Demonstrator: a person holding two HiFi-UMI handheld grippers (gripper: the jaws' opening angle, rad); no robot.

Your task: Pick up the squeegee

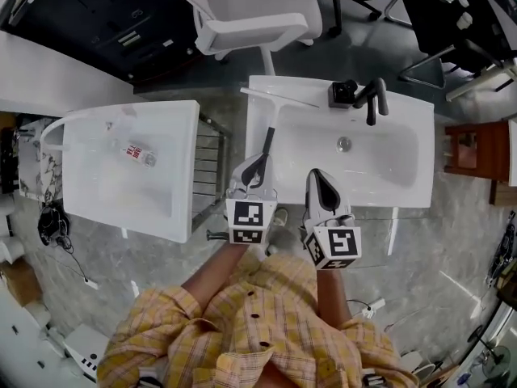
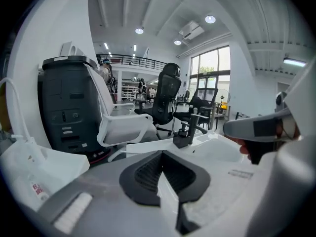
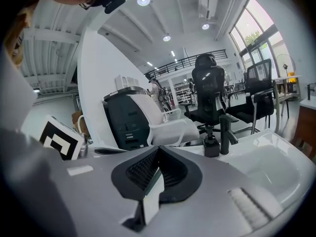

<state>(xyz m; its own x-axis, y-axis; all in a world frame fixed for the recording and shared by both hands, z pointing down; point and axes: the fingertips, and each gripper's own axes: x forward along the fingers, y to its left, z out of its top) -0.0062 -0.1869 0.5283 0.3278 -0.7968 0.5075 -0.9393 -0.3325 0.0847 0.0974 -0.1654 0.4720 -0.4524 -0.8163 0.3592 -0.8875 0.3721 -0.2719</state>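
Observation:
The squeegee (image 1: 273,120) lies on the left rim of the right-hand white basin (image 1: 404,192), its white blade along the far edge and its handle, black at the near end, running toward me. My left gripper (image 1: 258,165) is shut and empty, with its tips right at the near end of that handle; I cannot tell whether they touch it. In the left gripper view the left gripper (image 2: 162,154) shows its black pads pressed together. My right gripper (image 1: 317,175), also shut and empty, hovers over the basin's front edge just right of the left one. Its pads meet in the right gripper view (image 3: 158,152).
A black faucet (image 1: 373,97) and a black dispenser (image 1: 343,94) stand at the back of the right basin. A second white basin (image 1: 182,168) to the left holds a small bottle (image 1: 139,153). A white office chair (image 1: 250,14) stands behind the basins, with black chairs (image 1: 452,23) farther right.

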